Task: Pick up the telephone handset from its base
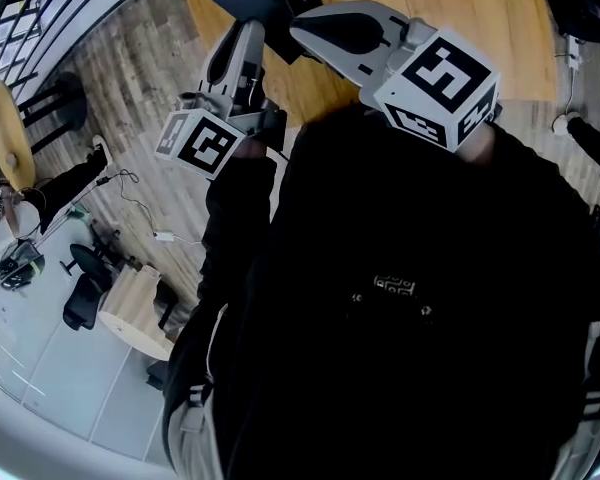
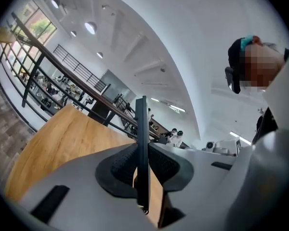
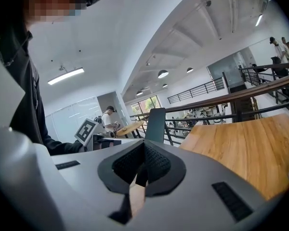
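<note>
Close in, at mid-frame of the head view, both grippers point up-frame from the person's dark torso, roughly level. The left gripper (image 2: 142, 170) is clamped on a thin dark slab (image 2: 141, 138), edge-on between its pads. I take it for the handset, held clear of the wooden table (image 2: 62, 143) beyond. The right gripper (image 3: 143, 165) has its jaws pressed together on nothing. No base shows. The lift seems done; next calls only for a steady hold

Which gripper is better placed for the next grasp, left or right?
Right. The right gripper has closed, empty jaws above the wooden table; the left gripper is clamped on a thin dark panel.
</note>
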Demonstrator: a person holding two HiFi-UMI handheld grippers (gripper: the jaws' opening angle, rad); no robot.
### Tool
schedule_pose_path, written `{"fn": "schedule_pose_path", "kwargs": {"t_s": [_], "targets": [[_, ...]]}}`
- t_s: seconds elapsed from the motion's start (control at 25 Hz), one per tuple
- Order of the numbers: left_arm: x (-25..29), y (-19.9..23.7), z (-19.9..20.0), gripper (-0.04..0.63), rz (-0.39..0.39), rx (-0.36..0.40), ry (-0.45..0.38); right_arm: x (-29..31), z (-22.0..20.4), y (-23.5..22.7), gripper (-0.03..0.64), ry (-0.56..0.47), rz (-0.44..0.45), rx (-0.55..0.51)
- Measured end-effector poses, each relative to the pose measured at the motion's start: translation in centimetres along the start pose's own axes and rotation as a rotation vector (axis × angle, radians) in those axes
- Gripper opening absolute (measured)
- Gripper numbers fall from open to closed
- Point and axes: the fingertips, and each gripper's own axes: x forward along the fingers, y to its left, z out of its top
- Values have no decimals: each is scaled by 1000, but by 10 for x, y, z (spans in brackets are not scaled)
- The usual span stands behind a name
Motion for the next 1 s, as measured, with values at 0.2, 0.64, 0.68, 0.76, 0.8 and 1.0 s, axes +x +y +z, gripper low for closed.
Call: {"fn": "schedule_pose_path", "kwargs": {"t_s": [0.2,0.64,0.68,0.76,0.8,1.0], "targets": [[-7,-10,14,75,47,-10,-55,1,2,-1,15,-11,6,-10],[-11,-30,10,76,60,62,-55,1,5,3,15,-18,-4,-9],[-12,-30,10,77,61,63,-56,1,5,4,15,-19,-6,-9],[-13,-29,11,77,60,64,-60,0,4,4,15,-22,-9,-13],[-13,-29,11,76,59,64,-61,0,4,3,15,-24,-10,-15],[-8,-32,10,76,32,48,-58,-1,6,3,15,-21,-23,-8]]}}
